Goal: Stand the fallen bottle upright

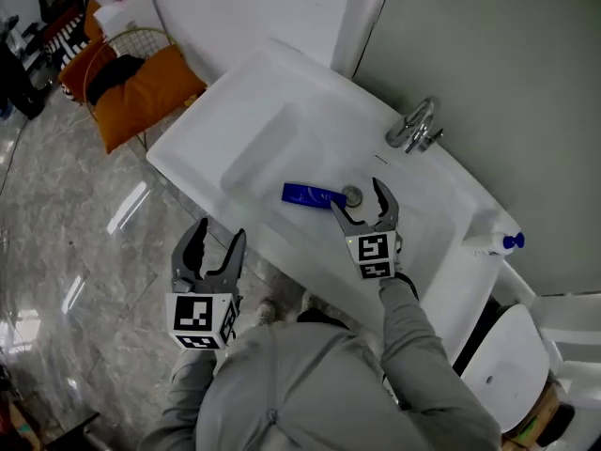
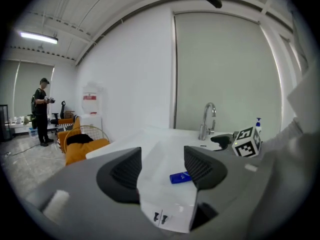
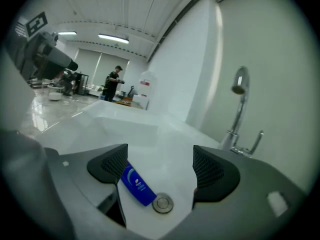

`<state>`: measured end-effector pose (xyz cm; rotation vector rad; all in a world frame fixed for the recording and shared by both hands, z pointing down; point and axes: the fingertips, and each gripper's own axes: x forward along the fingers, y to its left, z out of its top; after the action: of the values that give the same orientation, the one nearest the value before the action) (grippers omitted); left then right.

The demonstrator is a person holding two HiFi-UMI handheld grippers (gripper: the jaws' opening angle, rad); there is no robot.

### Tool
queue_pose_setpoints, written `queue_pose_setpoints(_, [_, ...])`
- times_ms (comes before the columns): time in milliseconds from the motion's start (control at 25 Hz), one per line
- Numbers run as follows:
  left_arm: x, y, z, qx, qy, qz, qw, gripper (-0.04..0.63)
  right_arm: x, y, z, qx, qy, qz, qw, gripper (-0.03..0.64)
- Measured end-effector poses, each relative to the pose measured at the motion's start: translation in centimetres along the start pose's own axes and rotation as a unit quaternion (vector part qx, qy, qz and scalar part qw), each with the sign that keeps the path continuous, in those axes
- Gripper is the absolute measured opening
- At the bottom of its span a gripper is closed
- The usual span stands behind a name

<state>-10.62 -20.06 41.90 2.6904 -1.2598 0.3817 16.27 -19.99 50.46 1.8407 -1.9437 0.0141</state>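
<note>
A blue bottle lies on its side in the white sink basin, just left of the round drain. My right gripper hovers over the basin right beside the bottle, jaws open and empty; its own view shows the bottle and drain below the open jaws. My left gripper hangs outside the sink's front edge, open with nothing in it. From the left gripper view the bottle shows between the jaws, farther off.
A chrome tap stands at the sink's far rim. A white pump dispenser with a blue top sits at the sink's right end. An orange cushion in a wire basket rests on the floor to the left. A person stands far off.
</note>
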Motion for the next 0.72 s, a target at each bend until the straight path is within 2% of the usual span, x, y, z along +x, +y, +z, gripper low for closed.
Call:
queue_pose_setpoints(160, [-2.1, 2.0, -1.4, -0.022, 0.007, 0.042, 0.9988, 0.314, 3.2, 5.1, -1.3, -0.044, 0.033, 0.092, 0.994, 0.408])
queue_pose_setpoints(320, [-4.2, 3.8, -2.9, -0.039, 0.018, 0.088, 0.9952, 0.313, 5.6, 9.1, -2.5, -0.108, 0.066, 0.161, 0.979, 0.408])
queue_pose_setpoints(480, [-6.8, 5.3, -4.4, -0.060, 0.028, 0.131, 0.9892, 0.314, 7.7, 12.4, -4.2, -0.167, 0.103, 0.213, 0.957, 0.407])
queue_pose_setpoints(720, [-9.5, 7.0, -5.6, -0.078, 0.029, 0.178, 0.9805, 0.313, 10.5, 14.0, -7.9, -0.192, 0.188, 0.256, 0.929, 0.407])
